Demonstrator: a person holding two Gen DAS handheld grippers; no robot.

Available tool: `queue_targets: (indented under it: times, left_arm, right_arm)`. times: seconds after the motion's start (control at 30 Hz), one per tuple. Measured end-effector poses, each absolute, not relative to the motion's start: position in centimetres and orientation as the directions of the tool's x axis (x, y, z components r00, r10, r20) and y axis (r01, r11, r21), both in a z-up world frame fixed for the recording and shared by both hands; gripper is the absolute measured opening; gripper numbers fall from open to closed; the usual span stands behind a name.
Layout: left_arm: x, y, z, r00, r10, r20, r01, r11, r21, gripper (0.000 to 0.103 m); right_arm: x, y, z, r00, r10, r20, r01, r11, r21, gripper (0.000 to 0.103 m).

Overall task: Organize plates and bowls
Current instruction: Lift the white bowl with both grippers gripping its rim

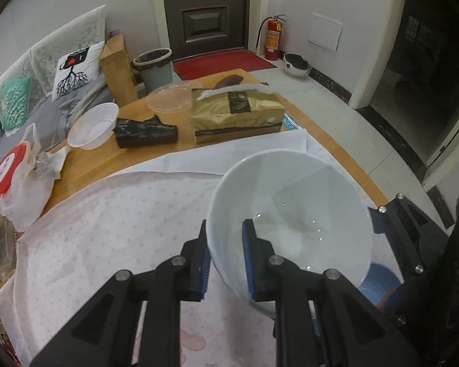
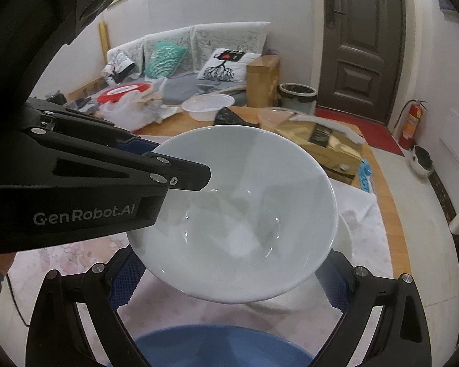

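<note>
White bowl (image 1: 290, 214) empty, rim clamped by left tongs (image 1: 226, 263)

white bowl (image 1: 290, 214) x1 | blue bowl (image 2: 199, 347) x1 | plastic bowl (image 1: 91, 130) x1 | claws x2

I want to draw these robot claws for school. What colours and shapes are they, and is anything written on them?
Both are matte black plastic. The left gripper has angular linked bars with triangle cut-outs, round silver bolts at the joints, and bright blue ridged pads lining the fingers. The right gripper looks alike, with blue bumpy pads. In the right wrist view, the left gripper's side carries white lettering: GenRobot.AI.
</note>
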State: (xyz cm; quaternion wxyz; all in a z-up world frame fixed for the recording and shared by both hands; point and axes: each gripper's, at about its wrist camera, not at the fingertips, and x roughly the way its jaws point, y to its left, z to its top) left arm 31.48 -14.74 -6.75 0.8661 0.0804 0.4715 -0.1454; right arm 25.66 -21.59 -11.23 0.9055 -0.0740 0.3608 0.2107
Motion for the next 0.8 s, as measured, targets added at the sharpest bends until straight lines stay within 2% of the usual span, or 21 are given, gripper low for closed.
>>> queue_targets:
  times: [0.8]
  left_arm:
    - [33.6, -17.4, -10.2, 0.472, -0.162, -0.866, 0.329, 0.944, 0.003, 0.015]
  right_arm:
    - [26.7, -23.9, -12.3, 0.627, 0.268, -0.732, -0.407, 0.913, -0.014, 0.096]
